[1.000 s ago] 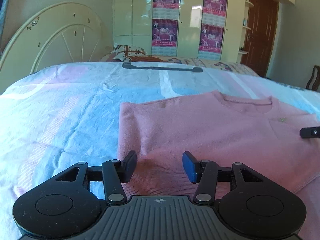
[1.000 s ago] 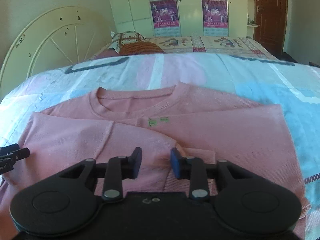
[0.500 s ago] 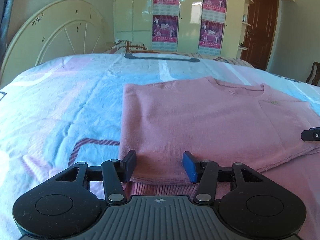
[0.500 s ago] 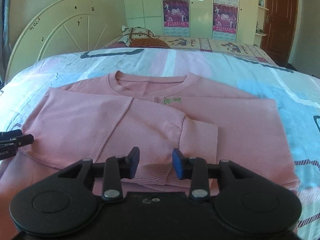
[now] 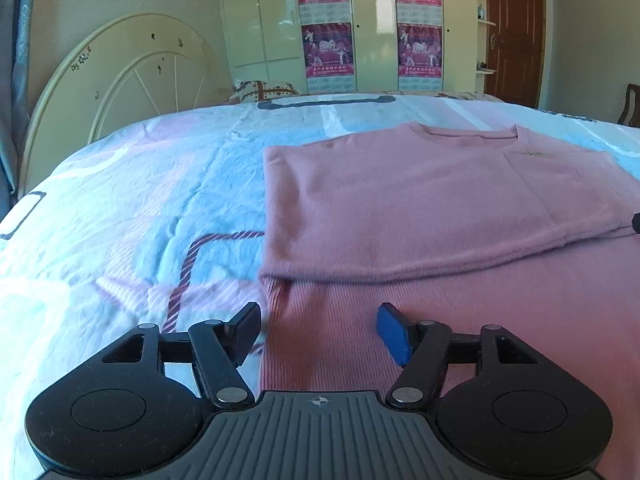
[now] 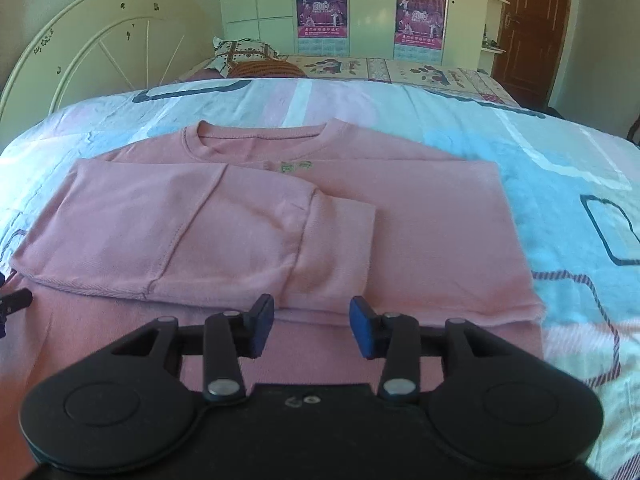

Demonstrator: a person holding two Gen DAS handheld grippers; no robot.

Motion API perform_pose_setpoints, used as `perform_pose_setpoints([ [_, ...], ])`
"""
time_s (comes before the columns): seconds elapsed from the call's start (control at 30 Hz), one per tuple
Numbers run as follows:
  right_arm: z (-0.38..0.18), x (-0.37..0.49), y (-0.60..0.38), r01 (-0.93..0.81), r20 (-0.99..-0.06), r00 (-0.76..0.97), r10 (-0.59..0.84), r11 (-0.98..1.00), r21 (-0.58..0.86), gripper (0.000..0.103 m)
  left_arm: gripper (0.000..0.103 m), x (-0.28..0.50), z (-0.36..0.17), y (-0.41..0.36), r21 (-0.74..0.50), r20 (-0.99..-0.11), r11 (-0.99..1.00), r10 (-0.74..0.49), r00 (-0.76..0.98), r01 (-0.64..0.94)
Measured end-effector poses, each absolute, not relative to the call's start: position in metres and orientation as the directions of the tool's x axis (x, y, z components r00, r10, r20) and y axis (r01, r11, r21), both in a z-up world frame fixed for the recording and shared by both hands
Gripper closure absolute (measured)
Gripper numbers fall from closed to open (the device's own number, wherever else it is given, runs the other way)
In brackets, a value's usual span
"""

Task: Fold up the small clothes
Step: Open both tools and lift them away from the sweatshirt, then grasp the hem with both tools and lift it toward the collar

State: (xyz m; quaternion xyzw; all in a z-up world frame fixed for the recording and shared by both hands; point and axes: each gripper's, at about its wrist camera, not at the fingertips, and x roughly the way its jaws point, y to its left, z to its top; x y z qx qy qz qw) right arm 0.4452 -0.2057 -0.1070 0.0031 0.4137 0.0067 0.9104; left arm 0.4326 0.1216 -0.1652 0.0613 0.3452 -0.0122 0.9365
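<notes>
Left wrist view: cream arched headboard [image 5: 120, 80] far left; patterned bedsheet [image 5: 140, 208] blue, pink and white, filling left and middle; pink sweater [image 5: 420, 200] flat on the sheet at centre-right, neckline at far end, both sleeves folded across the chest, lower body running near toward the camera; left gripper [image 5: 318, 330] low over the sweater's near left edge, jaws spread and just been opening, nothing pinched, cloth under the gap only; left pad black, right pad blue; cream wardrobe [image 5: 372, 24] with magenta posters on far wall; brown door [image 5: 516, 32] far right; a black tip of the other tool at right edge.

Right wrist view: headboard [image 6: 92, 48] far left; sweater [image 6: 280, 220] centred on the sheet [image 6: 560, 168], one folded sleeve's cuff lying mid-chest; right gripper [image 6: 312, 326] near the sweater's lower part, jaws apart, just been opening slightly, gripping nothing; pillow [image 6: 248, 54] far; door [image 6: 528, 28] far right.
</notes>
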Motion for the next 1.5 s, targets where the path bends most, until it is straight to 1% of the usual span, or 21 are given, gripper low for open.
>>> perform_pose_setpoints([
  [0.13,-0.106,0.410,-0.233,0.037,-0.757,0.654,0.007,0.999,0.040,0.063,0.038,0.395,-0.162,0.123,0.131,-0.645,0.990,0.052,0.762,0.043],
  [0.23,-0.104,0.377,-0.255,0.060,-0.752,0.659,0.003,0.997,0.056,0.063,0.038,0.365,-0.157,0.126,0.125,-0.653,0.991,0.054,0.756,0.038],
  [0.37,-0.103,0.329,-0.289,0.113,-0.761,0.649,0.002,0.989,0.100,0.063,0.038,0.322,-0.153,0.135,0.057,-0.680,0.998,0.035,0.732,0.005],
  [0.5,-0.102,0.275,-0.324,0.181,-0.768,0.640,-0.002,0.972,0.148,0.059,0.038,0.278,-0.153,0.146,0.007,-0.696,0.999,0.030,0.718,-0.035],
  [0.6,-0.103,0.242,-0.344,0.223,-0.776,0.631,0.006,0.956,0.189,0.057,0.038,0.250,-0.156,0.157,-0.064,-0.711,0.995,0.012,0.703,-0.081],
  [0.7,-0.109,0.216,-0.360,0.240,-0.782,0.620,0.065,0.933,0.268,0.057,0.038,0.224,-0.159,0.169,-0.158,-0.716,0.981,-0.037,0.698,-0.111],
  [0.8,-0.119,0.196,-0.370,0.250,-0.775,0.616,0.139,0.899,0.360,0.057,0.038,0.205,-0.161,0.179,-0.269,-0.703,0.956,-0.111,0.702,-0.118],
  [0.87,-0.125,0.184,-0.373,0.245,-0.758,0.624,0.193,0.872,0.424,0.057,0.038,0.197,-0.164,0.184,-0.343,-0.695,0.932,-0.169,0.699,-0.115],
  [1.0,-0.132,0.166,-0.372,0.204,-0.709,0.627,0.324,0.809,0.551,0.057,0.039,0.183,-0.173,0.187,-0.482,-0.665,0.874,-0.320,0.675,-0.060],
  [1.1,-0.136,0.162,-0.369,0.174,-0.684,0.628,0.372,0.789,0.589,0.057,0.039,0.183,-0.181,0.189,-0.559,-0.636,0.828,-0.394,0.664,-0.045],
  [1.13,-0.136,0.162,-0.369,0.175,-0.680,0.631,0.375,0.784,0.595,0.058,0.039,0.184,-0.184,0.191,-0.571,-0.630,0.819,-0.400,0.666,-0.049],
  [1.23,-0.142,0.167,-0.379,0.201,-0.662,0.635,0.398,0.743,0.639,0.069,0.041,0.190,-0.188,0.197,-0.618,-0.610,0.784,-0.424,0.670,-0.066],
  [1.3,-0.146,0.170,-0.384,0.213,-0.662,0.631,0.404,0.730,0.649,0.081,0.048,0.196,-0.189,0.195,-0.611,-0.615,0.788,-0.417,0.670,-0.070],
  [1.33,-0.147,0.171,-0.384,0.212,-0.669,0.624,0.403,0.737,0.642,0.084,0.059,0.200,-0.188,0.193,-0.588,-0.627,0.805,-0.398,0.669,-0.072],
  [1.37,-0.146,0.172,-0.383,0.206,-0.683,0.617,0.392,0.757,0.620,0.091,0.085,0.204,-0.187,0.191,-0.561,-0.641,0.825,-0.379,0.667,-0.070],
  [1.4,-0.143,0.173,-0.379,0.186,-0.696,0.610,0.379,0.785,0.591,0.095,0.098,0.205,-0.186,0.188,-0.526,-0.654,0.848,-0.351,0.670,-0.068],
  [1.43,-0.139,0.172,-0.375,0.154,-0.703,0.606,0.371,0.813,0.562,0.096,0.100,0.200,-0.179,0.189,-0.528,-0.614,0.849,-0.353,0.706,-0.034],
  [1.47,-0.133,0.171,-0.373,0.125,-0.699,0.610,0.374,0.825,0.551,0.096,0.100,0.191,-0.170,0.192,-0.556,-0.542,0.831,-0.376,0.752,0.014],
  [1.5,-0.124,0.166,-0.374,0.092,-0.675,0.627,0.388,0.824,0.559,0.096,0.100,0.186,-0.162,0.192,-0.554,-0.509,0.832,-0.368,0.778,0.032],
])
